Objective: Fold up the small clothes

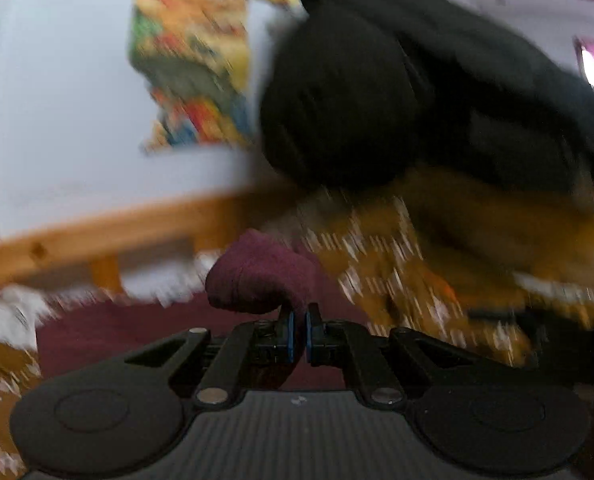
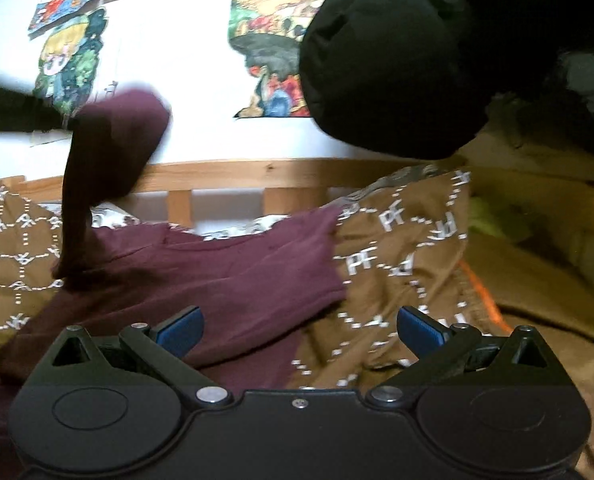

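The left hand-held gripper [image 1: 299,330] pinches a lifted fold of the maroon garment [image 2: 225,276], which lies spread on a brown patterned bedcover [image 2: 409,264]. The right hand-held gripper [image 2: 299,330] hovers above it, jaws wide apart.

matt maroon cloth garment [image 2: 233,280], patterned brown fabric blanket [image 2: 405,264], wooden rail [image 2: 233,174]

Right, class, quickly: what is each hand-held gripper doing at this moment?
Left hand-held gripper: shut on the maroon garment, a fold lifted.
Right hand-held gripper: open, holding nothing, over the garment.
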Tool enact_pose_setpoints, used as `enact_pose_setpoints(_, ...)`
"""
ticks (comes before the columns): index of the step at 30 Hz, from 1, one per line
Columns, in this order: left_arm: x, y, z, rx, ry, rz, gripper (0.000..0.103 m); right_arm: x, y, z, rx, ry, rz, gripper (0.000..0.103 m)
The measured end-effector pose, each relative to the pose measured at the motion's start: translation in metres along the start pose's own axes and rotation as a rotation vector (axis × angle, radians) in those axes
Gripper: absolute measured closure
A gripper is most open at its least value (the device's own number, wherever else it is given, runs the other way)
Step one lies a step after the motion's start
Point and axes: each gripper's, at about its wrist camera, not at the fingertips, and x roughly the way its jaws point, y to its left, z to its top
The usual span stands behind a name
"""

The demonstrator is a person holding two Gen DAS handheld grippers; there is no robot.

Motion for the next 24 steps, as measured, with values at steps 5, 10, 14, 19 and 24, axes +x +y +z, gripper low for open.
enact_pose_setpoints(5, 0.012, 0.003, -0.030, -0.034, 0.109, -0.011, 0.097, 0.003, -0.013, -0.004, -0.002, 0.014, -0.050, 0.001)
enact_pose_setpoints(10, 0.010, 0.006, -0.034, -0.042, 0.171, -0.057, 0.096, 0.005, -0.017, -0.006, 0.016, 0.017, -0.057, 0.001)
enact_pose_setpoints(14, -0.004, -0.009, -0.042, -0.012, 0.199, -0.121, 0.069, 0.005, -0.013, -0.007, 0.012, 0.014, -0.046, 0.001)
enact_pose_setpoints(19, -0.014, -0.019, -0.044, 0.029, 0.215, -0.153, 0.047, 0.005, -0.010, -0.006, -0.004, 0.015, -0.047, 0.001)
enact_pose_setpoints(24, -0.016, 0.014, -0.044, -0.071, 0.244, 0.002, 0.036, 0.005, -0.013, -0.007, 0.013, 0.011, -0.048, 0.001)
